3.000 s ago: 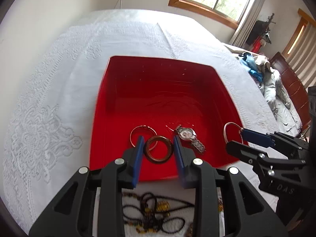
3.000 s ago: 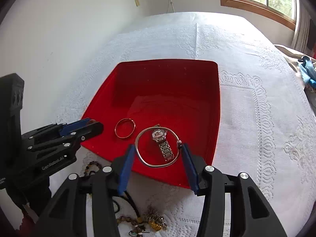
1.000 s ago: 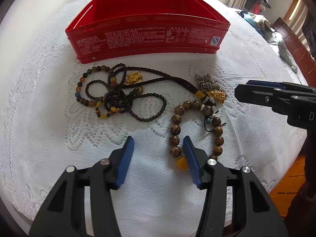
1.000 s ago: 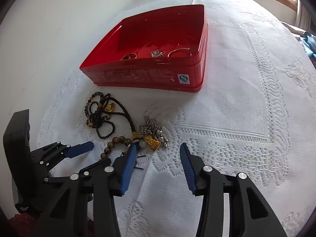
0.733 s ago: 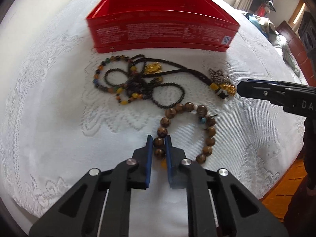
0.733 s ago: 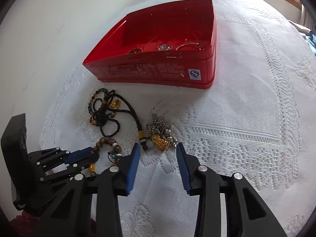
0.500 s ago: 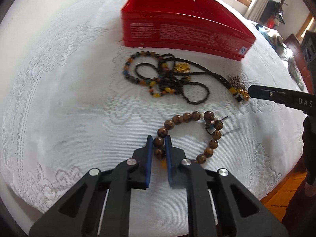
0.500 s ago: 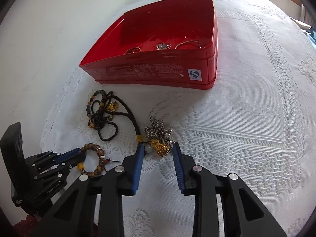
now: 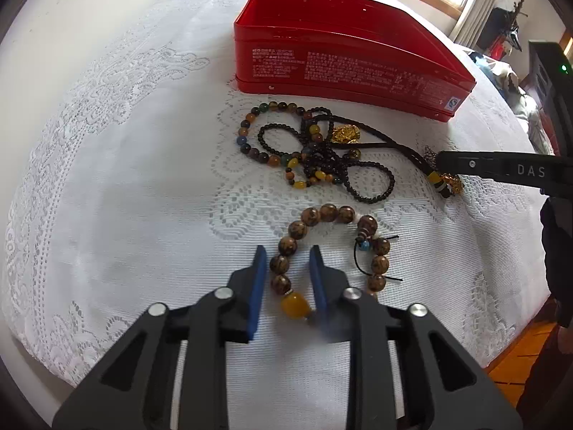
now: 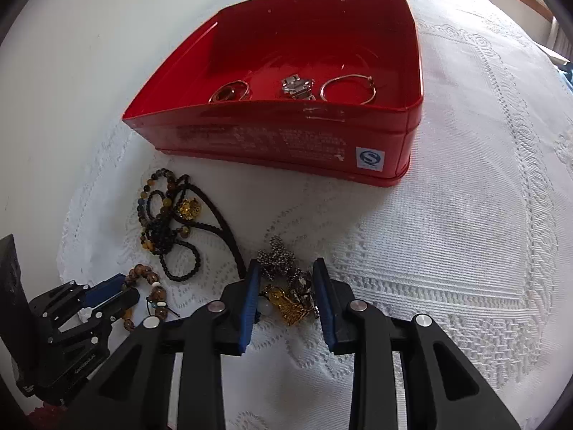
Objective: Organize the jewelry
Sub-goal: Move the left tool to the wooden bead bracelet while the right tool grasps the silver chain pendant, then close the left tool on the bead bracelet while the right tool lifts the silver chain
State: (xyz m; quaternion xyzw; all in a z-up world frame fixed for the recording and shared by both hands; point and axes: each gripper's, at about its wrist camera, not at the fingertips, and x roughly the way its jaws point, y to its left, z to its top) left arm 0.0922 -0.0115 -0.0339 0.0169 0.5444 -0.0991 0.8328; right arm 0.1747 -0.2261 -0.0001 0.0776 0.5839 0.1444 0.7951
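Observation:
A brown wooden-bead bracelet (image 9: 327, 212) with a yellow bead lies on the lace cloth. Its near beads sit between the pads of my left gripper (image 9: 286, 251), whose jaws are opening, with a gap on both sides. My right gripper (image 10: 286, 263) stands low over a gold pendant (image 10: 288, 308) and a silver chain (image 10: 277, 256). Both lie between its narrow-set pads, and I see no firm squeeze on them. The red tin (image 10: 272, 136) behind holds two rings (image 10: 229, 91), a watch (image 10: 295, 86) and a hoop (image 10: 347, 89).
A tangle of dark and coloured bead strands (image 9: 315, 154) lies between the bracelet and the red tin (image 9: 340, 68). A brown cord runs from it to the pendant. The table's edge is close below both grippers, with wooden floor (image 9: 519, 351) beyond at the right.
My left gripper shut on the bracelet, dragged it away from the tangle, and has now spread off the beads. My right gripper narrowed and came down around the pendant.

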